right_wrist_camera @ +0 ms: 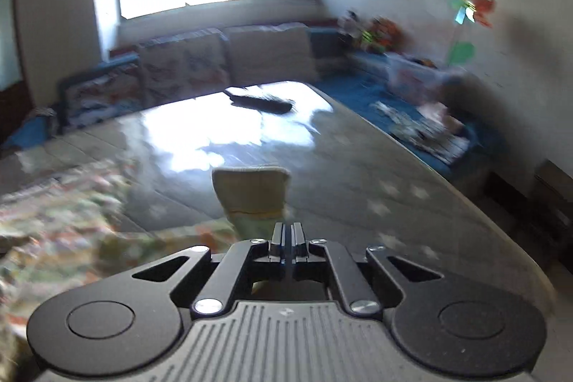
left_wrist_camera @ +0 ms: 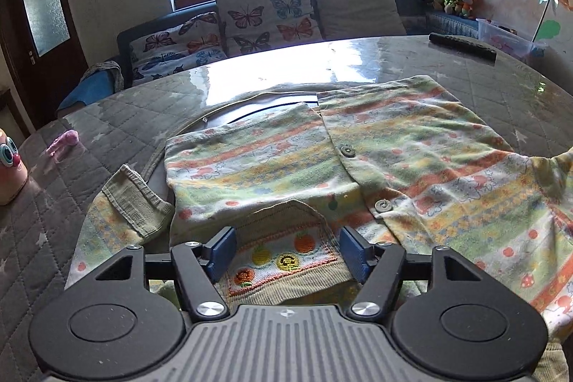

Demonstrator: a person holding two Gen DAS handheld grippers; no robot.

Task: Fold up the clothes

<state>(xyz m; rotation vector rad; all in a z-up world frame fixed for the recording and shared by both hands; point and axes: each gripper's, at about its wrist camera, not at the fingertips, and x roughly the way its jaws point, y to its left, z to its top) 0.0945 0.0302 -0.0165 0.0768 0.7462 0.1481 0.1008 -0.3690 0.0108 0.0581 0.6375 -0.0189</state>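
A small striped, fruit-patterned cardigan (left_wrist_camera: pixel 376 145) lies spread on the round table (left_wrist_camera: pixel 250 74), buttons up, collar nearest me. My left gripper (left_wrist_camera: pixel 288 247) is open, its blue pads either side of the collar label patch (left_wrist_camera: pixel 286 260), just above the cloth. One sleeve with a ribbed cuff (left_wrist_camera: pixel 136 203) lies folded at the left. In the blurred right wrist view my right gripper (right_wrist_camera: pixel 288 238) is shut on the other sleeve, whose beige cuff (right_wrist_camera: pixel 250 185) sticks up past the fingertips, lifted above the table. The garment body (right_wrist_camera: pixel 71 203) trails to the left.
A black remote (left_wrist_camera: pixel 462 46) lies at the table's far right, also in the right wrist view (right_wrist_camera: pixel 259 101). A pink object (left_wrist_camera: pixel 64 140) and a toy face (left_wrist_camera: pixel 9 163) sit at the left. A sofa with butterfly cushions (left_wrist_camera: pixel 265 13) stands behind the table.
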